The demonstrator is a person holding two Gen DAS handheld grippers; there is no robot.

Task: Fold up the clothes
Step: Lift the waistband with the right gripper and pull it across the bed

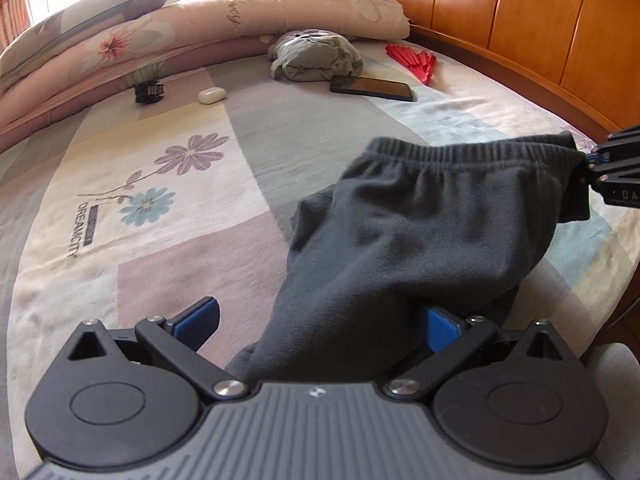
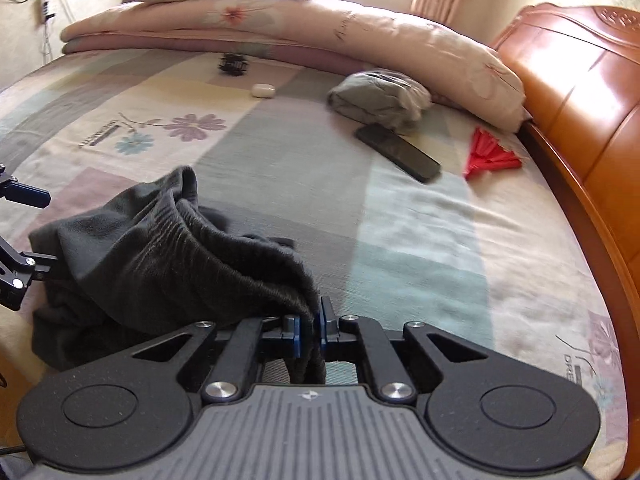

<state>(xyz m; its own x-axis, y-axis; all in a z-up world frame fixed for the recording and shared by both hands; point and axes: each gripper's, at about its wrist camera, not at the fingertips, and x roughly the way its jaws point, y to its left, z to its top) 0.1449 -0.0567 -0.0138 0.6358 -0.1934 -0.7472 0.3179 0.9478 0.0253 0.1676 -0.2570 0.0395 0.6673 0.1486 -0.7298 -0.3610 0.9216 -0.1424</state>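
**Dark trousers held at the waistband over a patchwork bedsheet**

At the far left of the left wrist view, a folded floral quilt (image 1: 132, 44) lies along the far edge of the bed with a flat pillow (image 1: 108, 4) on top; just in front sit a small black hair claw clip (image 1: 149, 91) and, to its right, a white earbud case (image 1: 212, 95), closed, so whatever it holds cannot be told; both rest on the pastel patchwork bedsheet printed with flowers (image 1: 140, 184). Further right lie a rolled grey-green garment (image 1: 316, 56), a black smartphone (image 1: 372, 89) touching its near edge, and a red folding fan (image 1: 412, 62) beside the curved orange wooden headboard (image 1: 520, 28).

The dark grey knitted trousers with an elastic waistband (image 1: 400, 232) are lifted over the near middle of the sheet, stretched between the two tongs. The left gripper (image 1: 320, 322) stands spread wide, its blue pads (image 1: 200, 318) well apart, with the cloth draped down between them and over the right-hand one. The right gripper (image 2: 308, 326) is clenched on the waistband corner, its pads pressed to the fabric on both sides; in its own view the trousers bunch away to the left.
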